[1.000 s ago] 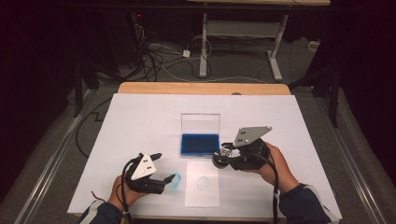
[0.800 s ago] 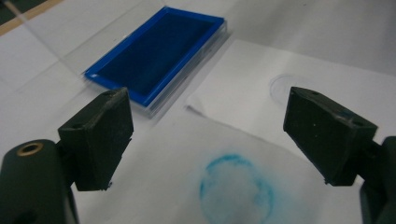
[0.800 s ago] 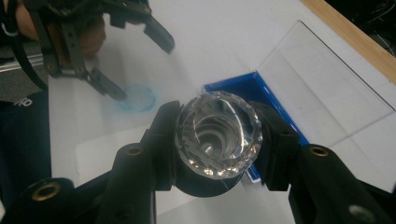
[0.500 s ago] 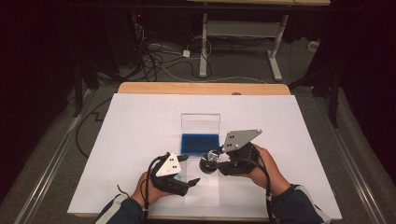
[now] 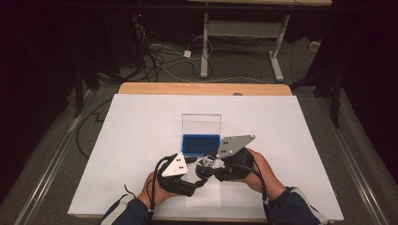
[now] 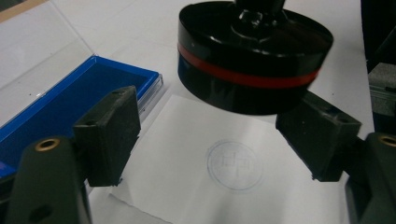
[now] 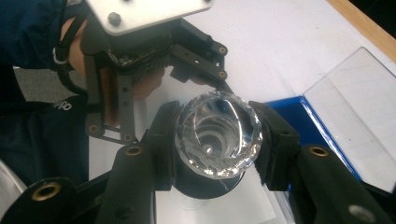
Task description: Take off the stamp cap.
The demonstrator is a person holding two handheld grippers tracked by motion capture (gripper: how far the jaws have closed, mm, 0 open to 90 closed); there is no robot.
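the right gripper (image 7: 217,140), clamped on the stamp's clear handle (image 7: 217,135), holds its black base (image 6: 252,56) upright just above the paper's printed circle (image 6: 235,164) near the table's front edge (image 5: 202,218), flanked by the left gripper (image 6: 215,140), jaws open.

No text, brand or number can be read. The one sign is a faint round stamped mark (image 6: 235,165) on the paper (image 6: 187,140), between the left gripper (image 6: 215,140) jaws; its characters stay illegible.

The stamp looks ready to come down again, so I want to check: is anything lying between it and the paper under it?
Nothing visible. The stamp, held by the right gripper, hangs over the paper with its printed ring; the left gripper jaws flank the spot, open.
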